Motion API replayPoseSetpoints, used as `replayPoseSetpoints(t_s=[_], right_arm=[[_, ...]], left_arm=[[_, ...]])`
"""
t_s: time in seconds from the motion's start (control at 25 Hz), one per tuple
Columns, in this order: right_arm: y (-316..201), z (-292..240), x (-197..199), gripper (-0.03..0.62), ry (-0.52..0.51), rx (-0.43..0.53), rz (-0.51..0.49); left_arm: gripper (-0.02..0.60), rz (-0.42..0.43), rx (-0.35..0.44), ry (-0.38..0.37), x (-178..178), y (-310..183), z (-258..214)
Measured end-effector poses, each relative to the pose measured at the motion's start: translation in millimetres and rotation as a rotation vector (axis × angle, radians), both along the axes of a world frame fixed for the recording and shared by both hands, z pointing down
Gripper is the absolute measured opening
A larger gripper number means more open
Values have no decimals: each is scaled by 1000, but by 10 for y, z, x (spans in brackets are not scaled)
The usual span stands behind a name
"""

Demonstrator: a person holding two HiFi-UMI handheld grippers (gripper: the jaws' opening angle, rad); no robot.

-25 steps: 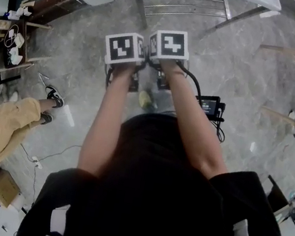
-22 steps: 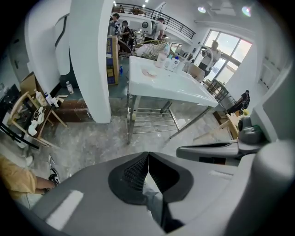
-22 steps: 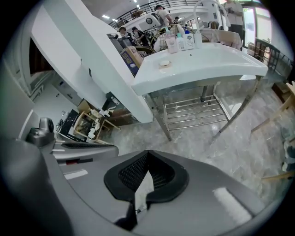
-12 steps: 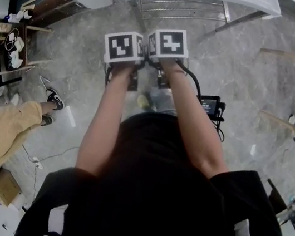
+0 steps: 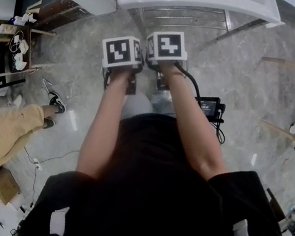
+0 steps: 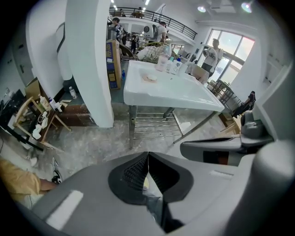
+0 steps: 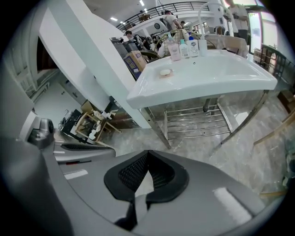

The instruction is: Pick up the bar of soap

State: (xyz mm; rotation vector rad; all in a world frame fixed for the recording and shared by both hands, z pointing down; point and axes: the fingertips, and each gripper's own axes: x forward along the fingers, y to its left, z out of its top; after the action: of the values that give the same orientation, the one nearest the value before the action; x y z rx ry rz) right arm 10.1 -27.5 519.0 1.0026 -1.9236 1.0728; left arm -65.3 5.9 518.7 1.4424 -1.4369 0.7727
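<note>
Both grippers have advanced toward the sink [image 5: 213, 2]. Left gripper [image 6: 148, 155] and right gripper [image 7: 147, 154] are side by side, pitched downward, jaws clenched on nothing. The bar of soap [image 7: 165, 72] lies near the sink's far left corner.

Ahead of right gripper [image 7: 147, 153]: open floor [image 7: 221, 152] up to sink [image 7: 207, 83]; bottles [image 7: 184, 47] line its far edge, rack [image 7: 196, 122] fills underside. Ahead-left of left gripper [image 6: 148, 154]: white pillar [image 6: 87, 60] blocks, wooden stand [image 6: 32, 124] low beside it.

Two tools: left tool [image 6: 147, 156], right tool [image 7: 147, 153]. One sink [image 7: 221, 74]. One soap bar [image 7: 165, 72]. One wire rack [image 7: 198, 122].
</note>
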Motion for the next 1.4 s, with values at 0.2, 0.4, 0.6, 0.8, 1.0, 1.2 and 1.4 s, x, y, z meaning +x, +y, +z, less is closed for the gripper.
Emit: replayPoseSetpoints(t_s=[0.2,0.4,0.6,0.8,1.0,1.2,1.4], right_arm=[[18,-62,-178,14,-48,-3,-48],[1,-82,-165,14,-40,-8,-63],[-78,-125,-192,14,-41,10,-72],[-94,-160,-196,14,-47,23,-73],[-102,-192,-206,14,-64,30,-68],[-184,-156,-232,15,-41,26,-61],[-346,-200,-306,14,-39,36,-53]], left_arm=[[2,-2,24,17,51,-81,-92],[2,-19,44,2,29,-132,-139],[2,-26,52,-10,-9,-182,-182],[2,-22,55,-5,14,-177,-219],[2,-24,49,-8,19,-146,-219],[2,-13,42,2,-19,-229,-199],[2,-7,58,2,-103,-412,-244]])
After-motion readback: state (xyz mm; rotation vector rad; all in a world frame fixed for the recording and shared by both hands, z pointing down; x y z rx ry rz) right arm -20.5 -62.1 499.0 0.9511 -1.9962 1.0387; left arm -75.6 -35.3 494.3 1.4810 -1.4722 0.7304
